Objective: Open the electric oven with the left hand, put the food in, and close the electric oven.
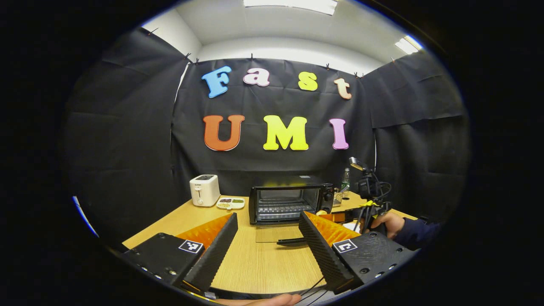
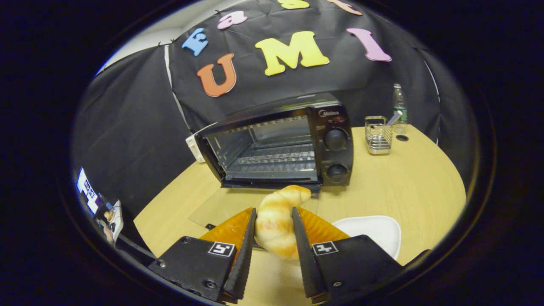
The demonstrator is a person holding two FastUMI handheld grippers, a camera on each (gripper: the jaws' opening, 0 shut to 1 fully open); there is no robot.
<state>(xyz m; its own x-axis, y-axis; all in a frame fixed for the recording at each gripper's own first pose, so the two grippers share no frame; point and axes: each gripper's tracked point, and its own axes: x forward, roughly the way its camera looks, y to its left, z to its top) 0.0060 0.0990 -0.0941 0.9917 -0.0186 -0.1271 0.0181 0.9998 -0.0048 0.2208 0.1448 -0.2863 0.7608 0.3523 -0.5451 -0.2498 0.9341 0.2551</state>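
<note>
Just in front of the open oven [image 2: 276, 146], near the table's [image 2: 408, 187] middle, the right gripper [image 2: 272, 238] pinches the croissant [image 2: 278, 219] between both fingers. The left gripper [image 1: 267, 242] hangs spread wide, back toward what's probably the table's near edge.

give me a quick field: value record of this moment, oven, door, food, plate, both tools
oven: black electric oven on the wooden table, rack inside bare
door: glass door folded down flat, open
food: croissant pinched between the right tool's fingers, held in front of the oven mouth, not yet inside
plate: white plate on the table beside the right tool, nothing on it
left tool: left tool open, holding nothing, back from the door
other items: white toaster, wire holder, bottle
</note>
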